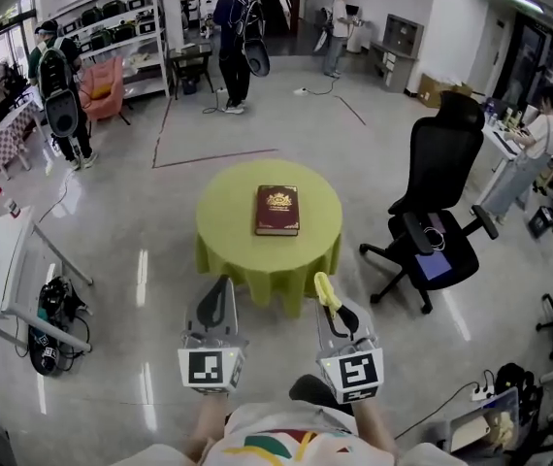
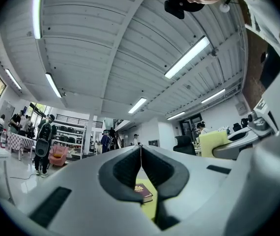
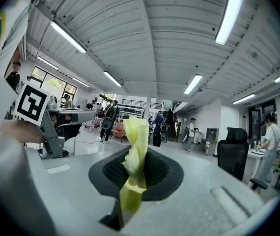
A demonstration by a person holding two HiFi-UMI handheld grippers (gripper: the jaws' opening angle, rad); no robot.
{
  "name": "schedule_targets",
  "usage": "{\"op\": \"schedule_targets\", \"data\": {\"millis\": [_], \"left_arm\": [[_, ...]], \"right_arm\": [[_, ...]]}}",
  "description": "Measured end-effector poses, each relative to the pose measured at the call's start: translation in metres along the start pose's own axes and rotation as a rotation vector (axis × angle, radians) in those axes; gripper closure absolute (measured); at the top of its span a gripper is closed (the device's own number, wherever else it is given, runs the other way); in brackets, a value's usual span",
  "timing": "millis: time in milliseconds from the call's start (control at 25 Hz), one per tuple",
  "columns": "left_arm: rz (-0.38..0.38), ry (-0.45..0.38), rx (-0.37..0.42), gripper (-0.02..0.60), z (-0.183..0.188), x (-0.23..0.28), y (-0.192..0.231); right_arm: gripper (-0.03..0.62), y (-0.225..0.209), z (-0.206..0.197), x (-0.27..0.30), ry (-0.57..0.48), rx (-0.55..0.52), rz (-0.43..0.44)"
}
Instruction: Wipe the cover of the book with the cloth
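Closest in, the left gripper [image 1: 220, 284] has its jaws pressed together on nothing, and it sits short of the table. Beside it, the right gripper [image 1: 338, 311] pinches a twisted yellow cloth [image 1: 327, 290], fabric poking out past its tips. Further out, the maroon book [image 1: 277, 210] lies flat, cover up, in the middle of the round green-draped table [image 1: 226, 246]. A black office chair [image 1: 439, 202] stands off to the right.

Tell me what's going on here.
A person holds a gripper in each hand. The right gripper is shut on a twisted yellow cloth; the left gripper is shut and empty. Ahead of both, a dark red hardcover book lies closed on a round table under a yellow-green tablecloth. Wiping has not begun.
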State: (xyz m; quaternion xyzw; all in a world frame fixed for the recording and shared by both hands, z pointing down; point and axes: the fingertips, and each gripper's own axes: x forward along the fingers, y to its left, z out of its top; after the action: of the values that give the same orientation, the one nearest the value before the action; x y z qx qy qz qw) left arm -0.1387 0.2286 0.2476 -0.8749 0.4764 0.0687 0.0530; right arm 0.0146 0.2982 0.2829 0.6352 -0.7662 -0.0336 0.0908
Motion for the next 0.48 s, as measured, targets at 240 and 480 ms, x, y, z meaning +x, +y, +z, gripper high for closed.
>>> {"op": "schedule_targets", "data": {"millis": [240,480], "left_arm": [[-0.066,-0.015,0.032,0.566,-0.002,0.069,-0.022],[-0.067,-0.036,0.115,0.565,-0.009,0.150,-0.050]], "right_arm": [[0.566,-0.065,-0.011,0.014,0.013,0.027,-0.128],[0.566,-0.153,-0.045,0.063,-0.015,0.088,-0.147]]}}
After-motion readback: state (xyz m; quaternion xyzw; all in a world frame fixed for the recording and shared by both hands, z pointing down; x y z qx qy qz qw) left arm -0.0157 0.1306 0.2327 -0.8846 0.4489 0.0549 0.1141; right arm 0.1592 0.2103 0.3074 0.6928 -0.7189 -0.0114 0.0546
